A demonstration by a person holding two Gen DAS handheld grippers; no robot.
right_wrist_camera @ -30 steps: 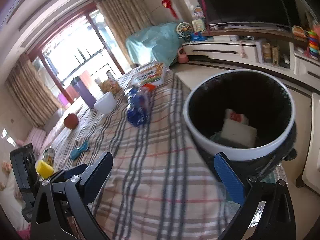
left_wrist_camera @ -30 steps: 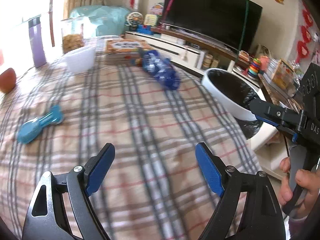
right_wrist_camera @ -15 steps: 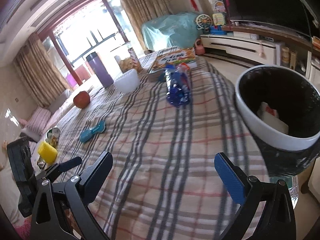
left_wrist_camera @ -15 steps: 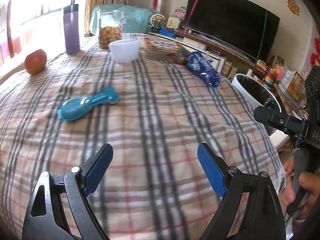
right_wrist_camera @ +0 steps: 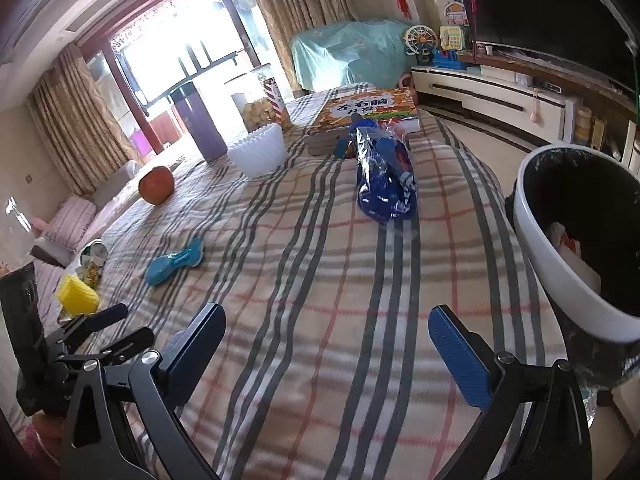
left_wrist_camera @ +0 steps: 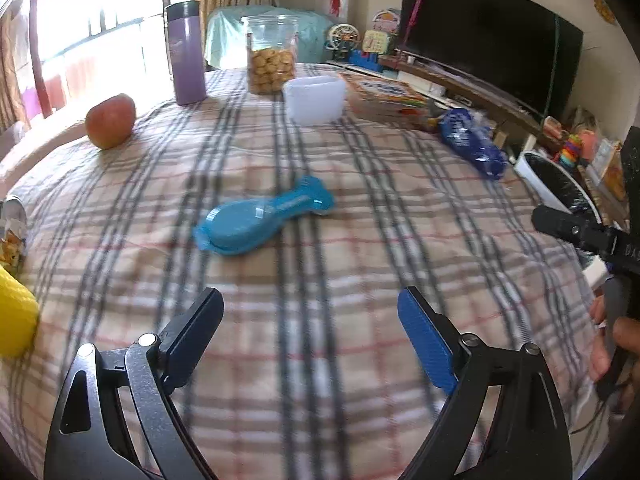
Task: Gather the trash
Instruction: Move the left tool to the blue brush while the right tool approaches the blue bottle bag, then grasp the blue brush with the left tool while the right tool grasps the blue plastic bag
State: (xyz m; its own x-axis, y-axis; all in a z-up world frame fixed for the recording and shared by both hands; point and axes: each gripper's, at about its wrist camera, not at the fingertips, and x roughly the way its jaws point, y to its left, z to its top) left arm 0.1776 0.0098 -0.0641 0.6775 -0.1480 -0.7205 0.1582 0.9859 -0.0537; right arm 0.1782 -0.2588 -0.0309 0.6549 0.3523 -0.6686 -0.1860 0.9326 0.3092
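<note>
A crumpled blue snack wrapper (right_wrist_camera: 383,176) lies on the plaid-covered table, also in the left wrist view (left_wrist_camera: 472,144) at the far right. A white bin with a black liner (right_wrist_camera: 560,264) stands off the table's right edge, with white and red trash inside; the left wrist view shows it too (left_wrist_camera: 548,184). A small opened carton (right_wrist_camera: 93,260) lies at the table's left edge. My left gripper (left_wrist_camera: 310,328) is open and empty above the near table. My right gripper (right_wrist_camera: 326,338) is open and empty, and it shows at the right of the left wrist view (left_wrist_camera: 576,232).
On the table: a teal plastic scoop (left_wrist_camera: 260,216), an apple (left_wrist_camera: 110,120), a purple flask (left_wrist_camera: 184,52), a cookie jar (left_wrist_camera: 272,54), a white bowl (left_wrist_camera: 314,98), a picture book (right_wrist_camera: 366,114), a yellow sponge (right_wrist_camera: 76,294). A TV and a low cabinet stand behind.
Both grippers have swung left, away from the bin. The left view now takes in the scoop, apple and sponge; the bin has slid to the right edge of both views.
</note>
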